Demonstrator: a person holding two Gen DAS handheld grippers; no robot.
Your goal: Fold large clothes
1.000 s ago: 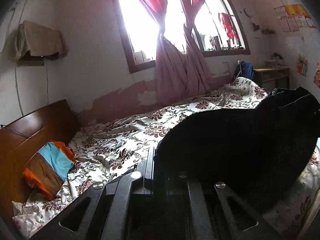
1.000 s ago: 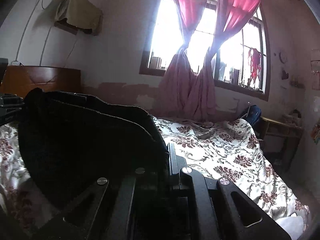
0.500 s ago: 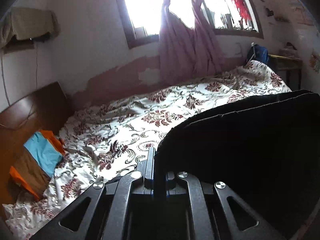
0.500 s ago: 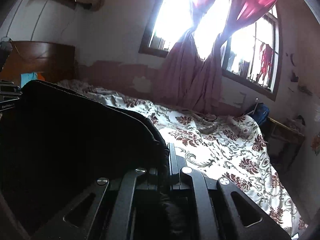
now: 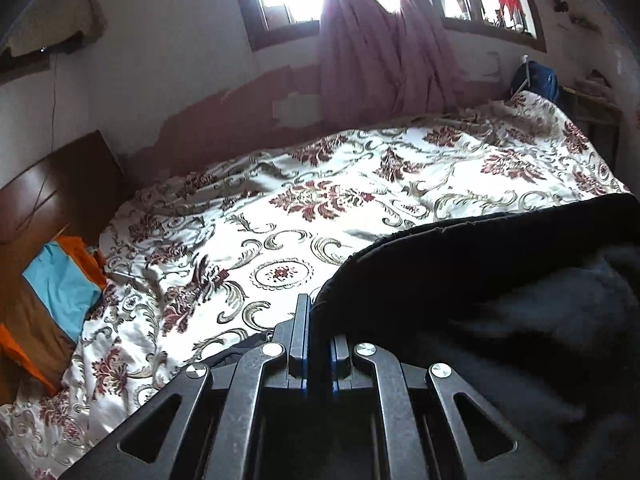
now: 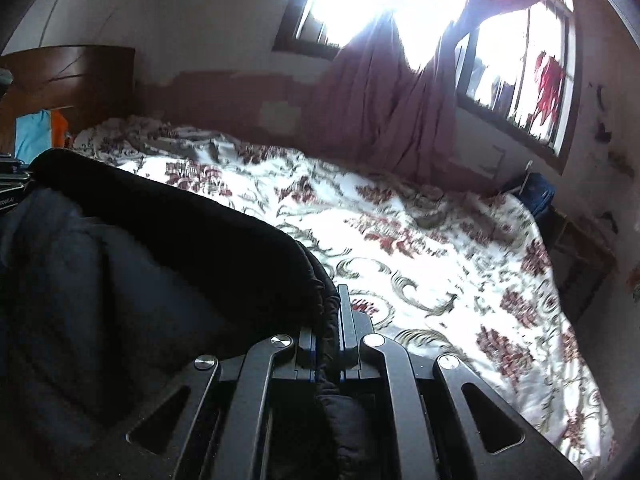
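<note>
A large black garment (image 5: 500, 280) hangs between my two grippers over the bed. My left gripper (image 5: 318, 320) is shut on its left edge; the cloth spreads to the right in the left wrist view. My right gripper (image 6: 330, 312) is shut on the garment's other edge (image 6: 180, 248), which spreads to the left in the right wrist view. The top edge sags in an arc between the grippers. The lower part of the garment is hidden below both views.
The bed has a white floral cover (image 5: 320, 208), also in the right wrist view (image 6: 420, 248). A wooden headboard (image 5: 52, 184) and an orange, blue and brown pillow (image 5: 56, 292) lie at the left. Window with pink curtains (image 5: 380, 52) is behind. A small table (image 6: 580, 248) stands by the bed's right end.
Both grippers have tilted down and lowered toward the bed, still holding the garment. The window has risen out of view and more bed cover shows.
</note>
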